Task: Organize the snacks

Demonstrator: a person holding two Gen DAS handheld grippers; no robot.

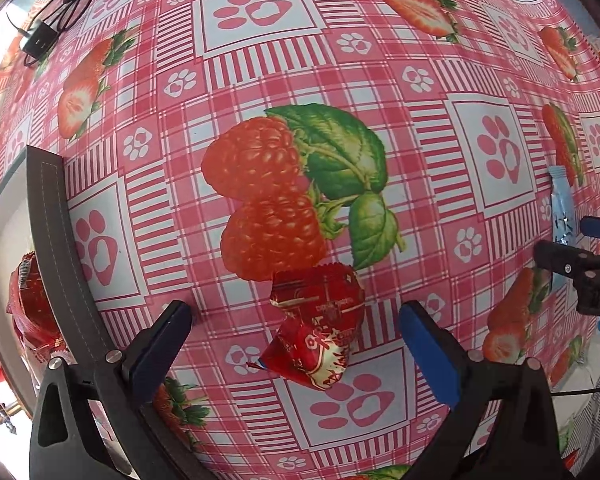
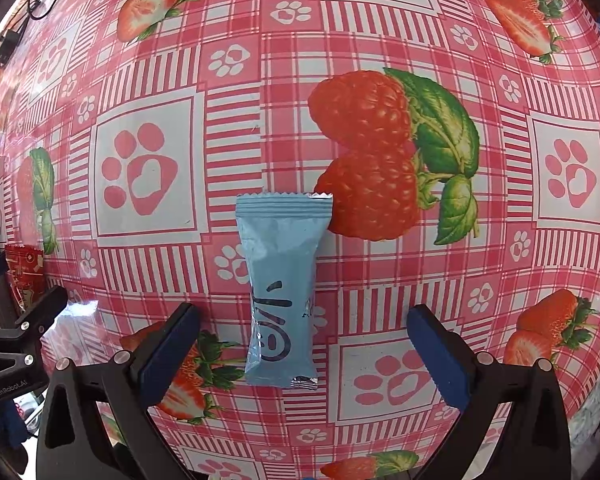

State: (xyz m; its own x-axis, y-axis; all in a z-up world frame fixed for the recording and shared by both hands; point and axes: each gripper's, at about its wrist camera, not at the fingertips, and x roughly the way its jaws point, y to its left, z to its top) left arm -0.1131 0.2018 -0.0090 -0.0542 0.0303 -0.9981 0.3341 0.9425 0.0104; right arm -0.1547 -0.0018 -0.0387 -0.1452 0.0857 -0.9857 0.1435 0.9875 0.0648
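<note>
Tongs, both pairs spread wide and empty. Left tongs (image 1: 296,344) straddle a red snack packet (image 1: 316,332) on the bench (image 1: 340,80), lower centre; right tongs (image 2: 304,348) straddle a blue snack packet (image 2: 282,292). Red packets (image 1: 32,304) already lie in the bin (image 1: 60,240) at left; these two remain.

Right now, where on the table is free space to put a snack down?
Free: the cloth beyond the red snack packet and around the blue snack packet. Crowded: far-left corner with cables and adapter, and the dark-rimmed box.
</note>
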